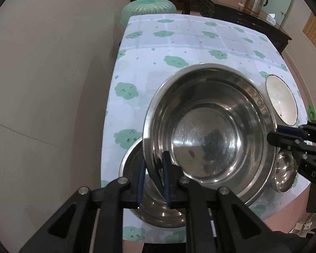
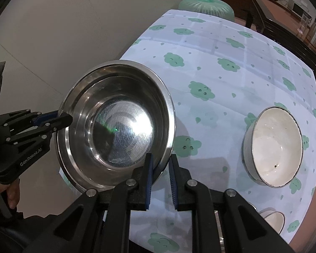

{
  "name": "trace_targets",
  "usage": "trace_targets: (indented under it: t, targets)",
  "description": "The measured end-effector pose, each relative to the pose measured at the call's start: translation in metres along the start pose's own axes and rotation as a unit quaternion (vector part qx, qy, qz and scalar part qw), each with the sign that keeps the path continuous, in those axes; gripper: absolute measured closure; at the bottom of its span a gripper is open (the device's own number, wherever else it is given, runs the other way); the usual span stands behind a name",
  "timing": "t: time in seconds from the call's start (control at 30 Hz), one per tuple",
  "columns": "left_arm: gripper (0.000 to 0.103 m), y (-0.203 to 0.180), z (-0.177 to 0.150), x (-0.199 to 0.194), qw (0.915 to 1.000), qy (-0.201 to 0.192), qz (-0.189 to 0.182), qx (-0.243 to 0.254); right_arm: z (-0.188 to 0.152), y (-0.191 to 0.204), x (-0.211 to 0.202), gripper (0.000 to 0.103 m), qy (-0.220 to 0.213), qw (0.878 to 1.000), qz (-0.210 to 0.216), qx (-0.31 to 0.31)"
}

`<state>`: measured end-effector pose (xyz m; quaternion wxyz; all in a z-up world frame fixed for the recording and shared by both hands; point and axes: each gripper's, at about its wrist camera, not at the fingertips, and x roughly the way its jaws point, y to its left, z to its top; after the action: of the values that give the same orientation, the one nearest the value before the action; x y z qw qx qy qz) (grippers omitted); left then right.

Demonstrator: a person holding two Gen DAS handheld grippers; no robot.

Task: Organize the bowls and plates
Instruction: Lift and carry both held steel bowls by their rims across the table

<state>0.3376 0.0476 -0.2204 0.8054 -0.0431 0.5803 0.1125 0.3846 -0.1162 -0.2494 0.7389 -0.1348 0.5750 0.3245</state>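
We hold the large steel bowl [image 1: 210, 130] tilted and off the tabletop [image 1: 179, 42], in the centre of the left wrist view and at centre left of the right wrist view. Our left gripper [image 1: 153, 181] has its fingers [image 1: 141, 181] pinching the bowl's rim at the bottom of its view. Our right gripper [image 2: 160, 181] straddles the rim opposite, one finger inside and one outside; we cannot tell whether they press the metal or sit just apart from it.

Under the lifted bowl, at lower left of the left wrist view, a second steel bowl [image 1: 137, 189] rests on the tabletop, so nesting the two looks like the step in hand, not yet done. At lower right of that view lies a small steel dish [image 1: 284, 175], and above it at the right edge a white ceramic bowl [image 1: 281, 100], standing apart. Another small white vessel [image 2: 272, 219] peeks out at lower right of the right wrist view. We judge the task early, with most pieces unsorted.
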Motion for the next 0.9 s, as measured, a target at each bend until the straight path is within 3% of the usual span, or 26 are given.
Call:
trace_targets:
  t: [0.9]
  targets:
    - [0.091, 0.034, -0.042, 0.004, 0.9985, 0.018, 0.018, -0.048, -0.006, 0.041, 0.015, 0.086, 0.021, 0.998, 0.023, -0.048]
